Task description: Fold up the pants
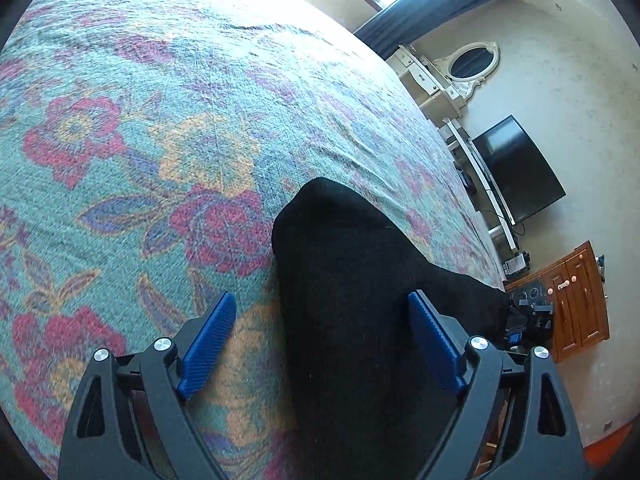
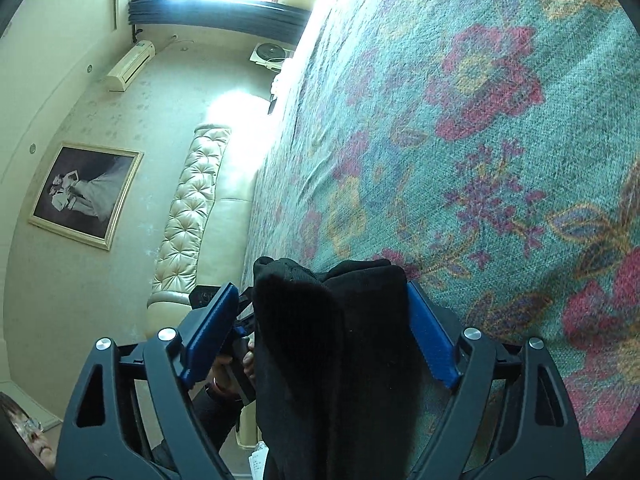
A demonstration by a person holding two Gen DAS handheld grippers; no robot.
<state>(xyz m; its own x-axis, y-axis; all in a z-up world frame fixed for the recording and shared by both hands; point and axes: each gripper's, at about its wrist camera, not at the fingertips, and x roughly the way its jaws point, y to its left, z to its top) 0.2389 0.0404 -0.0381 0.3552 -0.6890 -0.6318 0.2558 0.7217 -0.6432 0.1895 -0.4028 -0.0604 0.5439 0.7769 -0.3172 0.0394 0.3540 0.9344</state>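
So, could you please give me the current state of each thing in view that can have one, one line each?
black pants: lying on the bedspread, bunched, not gripped.
left gripper: open, pants between its fingers, pads not pressing.
right gripper: open, folded pants end between its fingers, loose.
floral bedspread: spread over the bed, lightly creased.
television: screen dark.
curtain: drawn aside, window bright.
wooden cabinet: doors closed.

No writing, label, brand or number can be read in either view. The small items on the shelf [image 1: 516, 262] beside the wooden cabinet [image 1: 580, 300] are too small and blurred to make out, and the framed picture [image 2: 86, 194] on the wall carries no legible words.
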